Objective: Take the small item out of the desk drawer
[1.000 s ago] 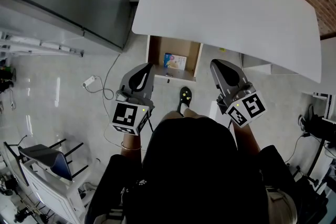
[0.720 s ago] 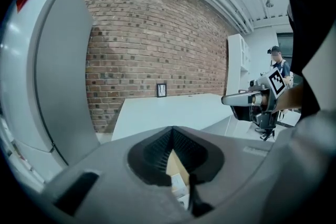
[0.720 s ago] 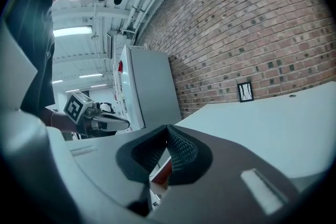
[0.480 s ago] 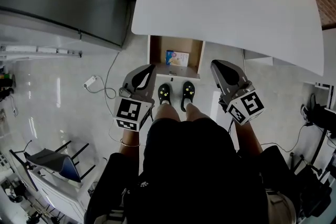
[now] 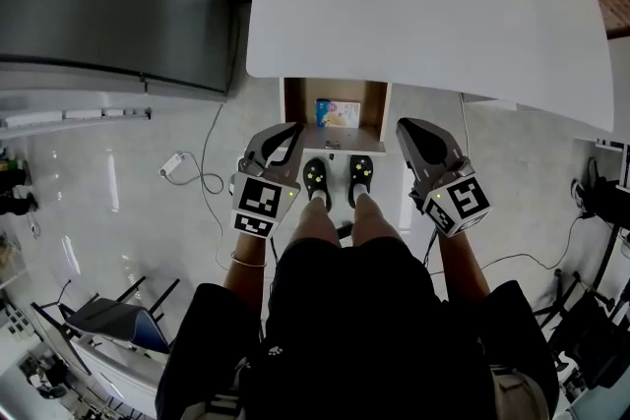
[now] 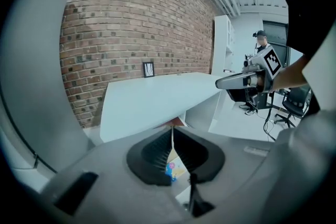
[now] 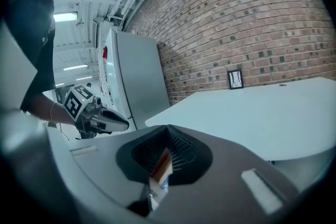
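Under the white desk a wooden drawer stands pulled out. In it lies a small blue and yellow packet. My left gripper hovers just in front of the drawer's left corner. Its jaws have just been opening by a hair; the tips still look together, with nothing between them. My right gripper is shut and empty, off the drawer's right corner. Part of the packet shows through the hollow below the left jaws, and the drawer's wood below the right ones.
A tall grey cabinet stands left of the desk. A cable with a plug lies on the floor to the left. The person's two shoes stand right before the drawer. Chairs are at the lower left.
Both grippers have sunk and come closer to the drawer's front corners. The person's second shoe has come into view, and both feet now stand together before the drawer.
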Motion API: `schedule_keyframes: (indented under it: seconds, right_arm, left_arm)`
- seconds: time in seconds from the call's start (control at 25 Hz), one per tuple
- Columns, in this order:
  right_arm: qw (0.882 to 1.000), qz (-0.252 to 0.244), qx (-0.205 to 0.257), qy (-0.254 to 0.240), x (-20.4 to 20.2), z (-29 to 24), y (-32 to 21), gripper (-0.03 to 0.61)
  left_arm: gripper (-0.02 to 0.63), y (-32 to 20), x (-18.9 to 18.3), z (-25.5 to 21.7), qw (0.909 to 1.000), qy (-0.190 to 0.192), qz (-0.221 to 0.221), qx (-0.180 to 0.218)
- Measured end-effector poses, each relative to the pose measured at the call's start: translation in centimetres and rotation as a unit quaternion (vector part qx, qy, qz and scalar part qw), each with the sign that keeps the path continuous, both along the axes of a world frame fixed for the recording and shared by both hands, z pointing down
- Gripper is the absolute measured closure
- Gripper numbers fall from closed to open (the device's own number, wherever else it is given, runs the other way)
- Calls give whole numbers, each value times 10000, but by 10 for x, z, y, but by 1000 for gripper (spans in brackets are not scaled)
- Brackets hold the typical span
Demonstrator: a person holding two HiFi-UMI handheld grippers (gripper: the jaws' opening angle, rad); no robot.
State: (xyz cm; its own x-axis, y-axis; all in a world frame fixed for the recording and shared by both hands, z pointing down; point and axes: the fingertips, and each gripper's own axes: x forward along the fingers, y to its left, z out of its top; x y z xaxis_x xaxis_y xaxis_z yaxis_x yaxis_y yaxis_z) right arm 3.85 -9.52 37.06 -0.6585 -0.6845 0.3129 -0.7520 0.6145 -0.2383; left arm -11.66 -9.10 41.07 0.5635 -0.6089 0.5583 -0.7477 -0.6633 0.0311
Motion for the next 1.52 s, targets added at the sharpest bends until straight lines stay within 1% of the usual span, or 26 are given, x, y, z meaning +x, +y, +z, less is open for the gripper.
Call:
schedule_keyframes:
  seconds: [0.12,0.28,0.52,0.88,1.28,1.4,1.52]
  right_arm:
    - [9999,44,-70,87,-3,16,-2,566]
    - [9998,74,-128,150,-5,34,-6,566]
    - [9993,23,-307,230,-10,66,-3,566]
    - [9986,46,-416,310,-12,101,-7,566]
    - [9977,95,-534,403,-20,136,-13,565]
    - [9974,104,-564,445,-21,147,-15,565]
    - [9971,125,-594,470,-23,159,-20,565]
  left_arm:
    - [600,-6,4,18,9999,-8,122,-113]
    - [589,-11,10,45,9988,-179,340,-302]
    - [586,-16,20,81,9972,-197,515,-506]
    - [578,-22,28,130,9940,-437,801,-609]
    - [574,-37,31,170,9919,-581,910,-674]
    - [569,-42,35,183,9916,-519,983,-666]
    - [565,-47,34,200,9904,-585,1034,-706]
